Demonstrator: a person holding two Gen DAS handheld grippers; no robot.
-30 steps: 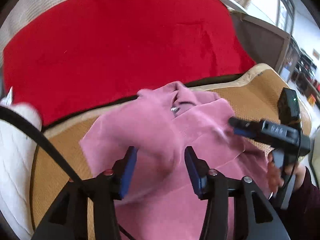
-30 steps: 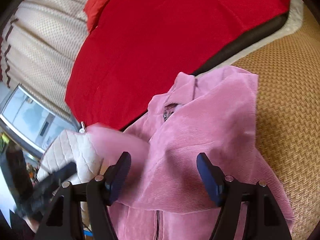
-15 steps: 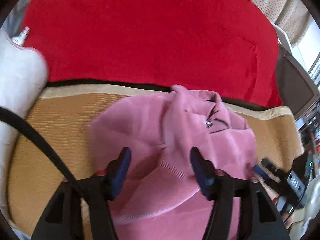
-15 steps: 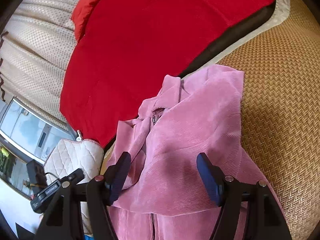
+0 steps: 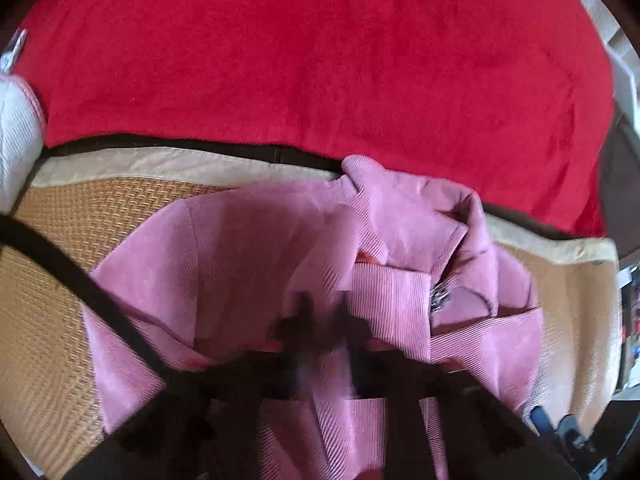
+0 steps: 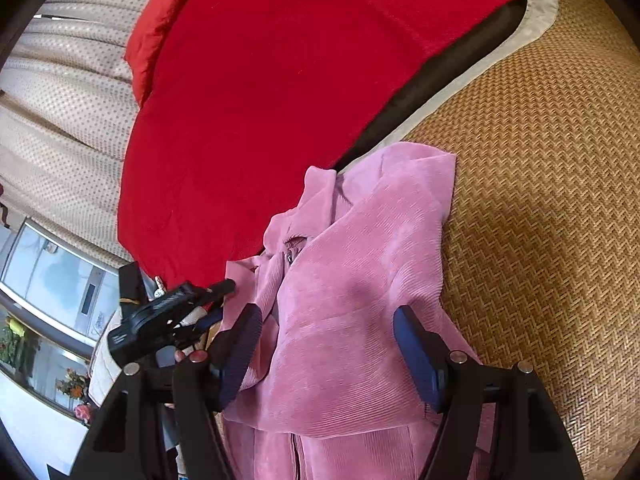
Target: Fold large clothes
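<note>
A pink corduroy jacket (image 6: 352,292) lies crumpled on the woven straw mat (image 6: 540,200), its collar up against the red blanket (image 6: 280,80) in the upper half of the frame. The right gripper (image 6: 328,356) hovers over it at lower centre, fingers spread wide and holding nothing. At the lower left of that view, the left gripper (image 6: 216,296) reaches the jacket's edge. In its own camera it (image 5: 320,320) is a dark blur low over the cloth, and I cannot tell whether it is gripping.
</note>
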